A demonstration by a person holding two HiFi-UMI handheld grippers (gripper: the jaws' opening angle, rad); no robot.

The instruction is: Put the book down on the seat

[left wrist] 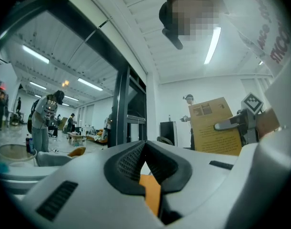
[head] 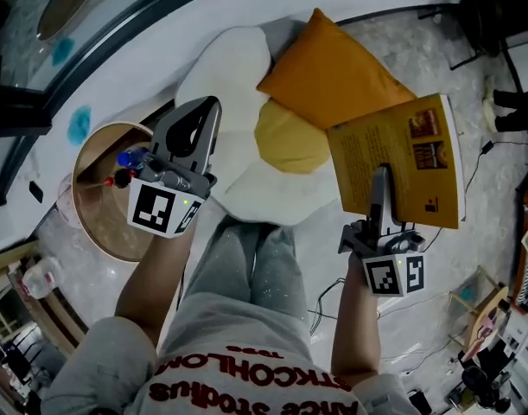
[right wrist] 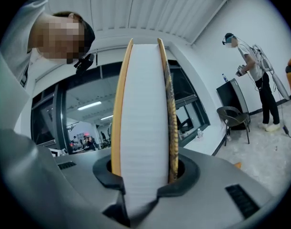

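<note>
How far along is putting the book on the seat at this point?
Done: the book is picked up, clamped in the right gripper. In hand: it hangs in the air beside the white egg-shaped seat, over the floor, not touching the seat. Left: bring it over the seat, lay it down and let go. The left gripper holds nothing.

Book (head: 419, 171) cover print (head view) illegibly small

Matt paper book (head: 402, 158), cloth cushion (head: 328, 63)
</note>
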